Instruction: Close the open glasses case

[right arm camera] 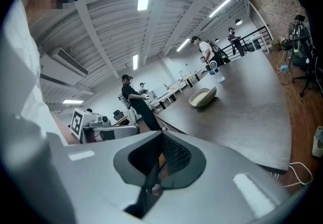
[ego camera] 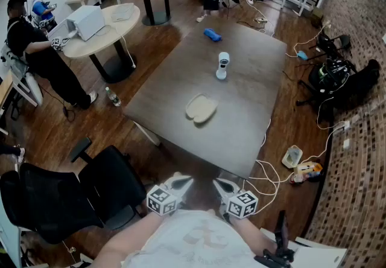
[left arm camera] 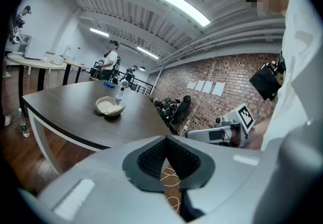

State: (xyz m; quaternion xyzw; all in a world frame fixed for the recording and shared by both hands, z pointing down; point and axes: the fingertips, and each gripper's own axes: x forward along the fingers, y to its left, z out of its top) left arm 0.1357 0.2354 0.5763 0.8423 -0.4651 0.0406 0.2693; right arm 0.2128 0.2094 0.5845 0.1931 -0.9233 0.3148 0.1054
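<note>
The open glasses case (ego camera: 201,108) is cream-white and lies mid-table on the dark table (ego camera: 241,134) with both halves spread apart. It shows again as a pale shell in the left gripper view (left arm camera: 110,106) and in the right gripper view (right arm camera: 203,98). My left gripper (ego camera: 184,181) and right gripper (ego camera: 220,183) hang side by side close to my body, short of the table's near edge and far from the case. Both have their jaws together with nothing between them (left arm camera: 165,140) (right arm camera: 161,134).
A small white upright device (ego camera: 222,66) and a blue object (ego camera: 211,34) stand farther back on the table. A black office chair (ego camera: 60,194) is at my left. White cables (ego camera: 271,176) and small items lie on the floor at right. People stand around round tables (ego camera: 102,25) beyond.
</note>
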